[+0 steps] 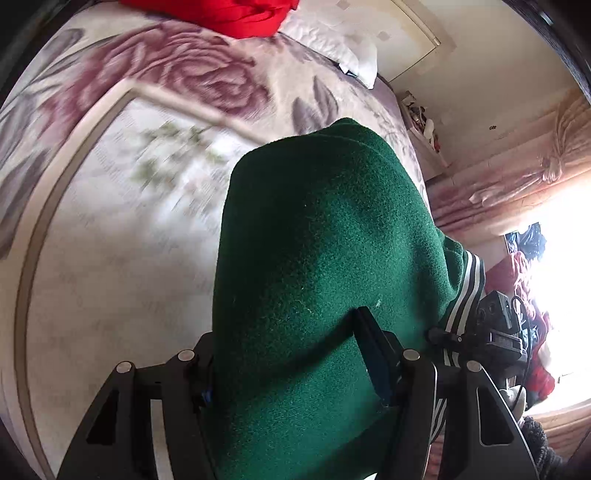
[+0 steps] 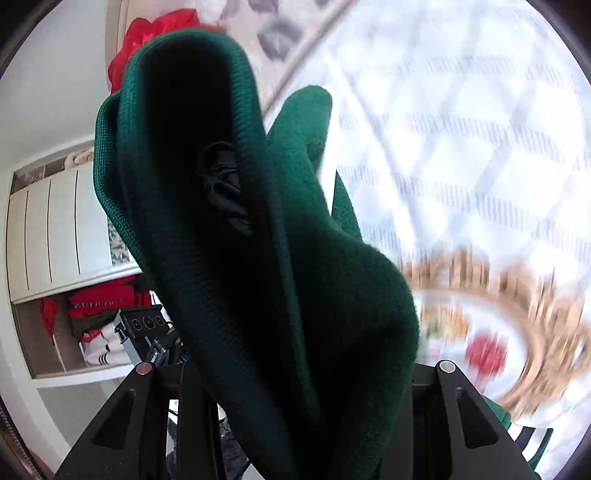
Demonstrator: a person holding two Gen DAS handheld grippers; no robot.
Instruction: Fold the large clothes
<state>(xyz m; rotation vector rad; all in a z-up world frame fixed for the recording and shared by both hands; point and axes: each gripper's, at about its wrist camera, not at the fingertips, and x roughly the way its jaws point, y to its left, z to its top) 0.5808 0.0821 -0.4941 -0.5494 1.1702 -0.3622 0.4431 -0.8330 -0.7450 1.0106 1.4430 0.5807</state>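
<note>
Left gripper (image 1: pixel 295 369) was clamped on a thick bunch of the green garment (image 1: pixel 325 240), jaws part-way apart with the fleece filling the gap. Right gripper (image 2: pixel 295 398) likewise pinched the same green garment (image 2: pixel 258 258), the cloth packed between its jaws, a dark ribbed opening, collar or cuff I cannot tell, gaping toward the lens. Garment hung off both tools, lifted clear of the floral bedspread (image 1: pixel 110 258), which blurred beneath. A white-striped trim (image 1: pixel 469 284) showed at the cloth's right edge in the left view, beside the other gripper's body.

Farther off: red clothes (image 1: pixel 236 18) heaped near a white pillow (image 1: pixel 332 40) at the bed's far end, a curtain (image 1: pixel 535 166) and a bright window to the right, and shelves (image 2: pixel 92 325) with folded red and white items in the right view.

Progress, judged: early. Garment gripped and raised, no neat fold visible yet; spreading flat, folding over and stacking all looked left to do.
</note>
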